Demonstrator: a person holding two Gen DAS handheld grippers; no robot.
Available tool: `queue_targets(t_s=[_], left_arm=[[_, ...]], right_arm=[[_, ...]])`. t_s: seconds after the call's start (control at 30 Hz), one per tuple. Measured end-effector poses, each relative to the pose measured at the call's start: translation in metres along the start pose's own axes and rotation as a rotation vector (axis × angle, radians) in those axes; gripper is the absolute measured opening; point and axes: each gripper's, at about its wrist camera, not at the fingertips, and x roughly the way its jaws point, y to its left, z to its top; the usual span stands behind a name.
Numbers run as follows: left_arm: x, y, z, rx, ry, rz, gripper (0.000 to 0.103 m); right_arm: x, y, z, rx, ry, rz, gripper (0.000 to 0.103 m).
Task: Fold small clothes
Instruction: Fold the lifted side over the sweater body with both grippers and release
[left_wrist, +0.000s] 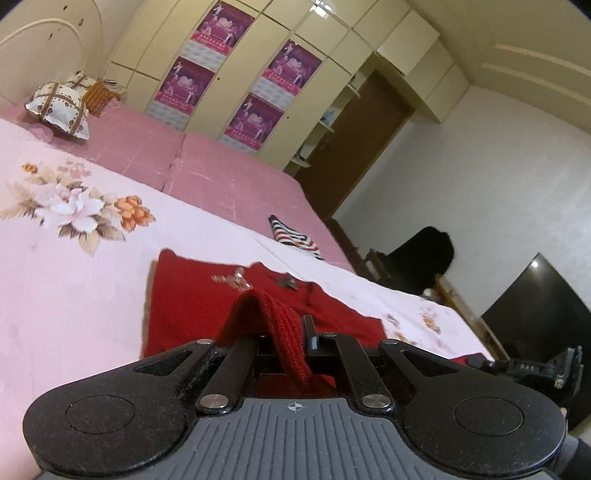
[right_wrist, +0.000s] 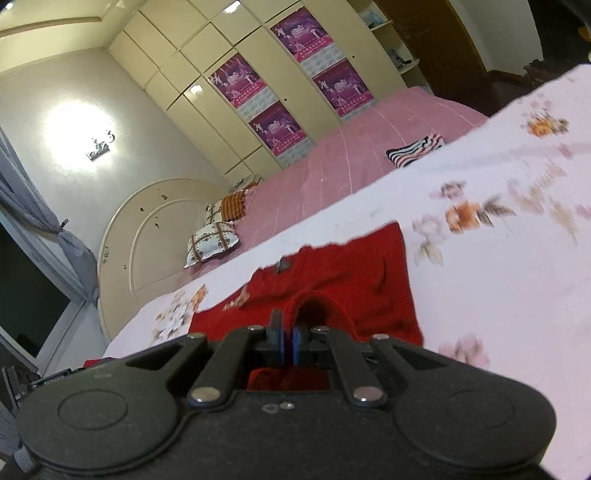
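Observation:
A small red knitted sweater lies spread on the pale floral sheet; it also shows in the right wrist view. My left gripper is shut on a ribbed red edge of the sweater, lifted into a fold over the fingers. My right gripper is shut on another red edge of the sweater, which bulges up just beyond its blue-padded fingers. The right gripper also shows at the far right of the left wrist view.
A folded striped garment lies farther back on the pink bedspread, also in the right wrist view. Pillows sit by the headboard. A wardrobe with posters stands behind the bed. A dark screen is at right.

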Motion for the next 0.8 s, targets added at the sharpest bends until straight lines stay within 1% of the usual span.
queue_targets(t_s=[0.13, 0.2, 0.37, 0.53, 0.6, 0.67, 0.73, 0.8], left_arm=[[0.037, 0.008, 0.019, 0.023, 0.027, 0.028, 0.003], [0.056, 0.014, 0.026, 0.016, 0.039, 0.036, 0.003], [0.103, 0.027, 0.034, 0.017, 0.089, 0.063, 0.003], [0.139, 0.045, 0.035, 0.005, 0.115, 0.078, 0.003], [0.153, 0.054, 0.032, -0.015, 0.129, 0.085, 0.003], [0.163, 0.061, 0.028, -0.041, 0.140, 0.074, 0.003], [0.169, 0.063, 0.026, -0.034, 0.134, 0.066, 0.004], [0.175, 0.066, 0.024, -0.052, 0.129, 0.047, 0.004]], right_arm=[[0.034, -0.012, 0.018, 0.016, 0.008, -0.011, 0.005], [0.053, -0.022, 0.025, 0.027, 0.018, -0.019, 0.005], [0.092, -0.050, 0.035, 0.093, 0.049, -0.028, 0.005], [0.129, -0.073, 0.041, 0.137, 0.086, -0.031, 0.005], [0.143, -0.084, 0.042, 0.172, 0.103, -0.028, 0.005], [0.155, -0.093, 0.040, 0.196, 0.124, -0.026, 0.006], [0.162, -0.101, 0.040, 0.215, 0.125, 0.003, 0.007], [0.165, -0.106, 0.041, 0.216, 0.113, 0.021, 0.014]])
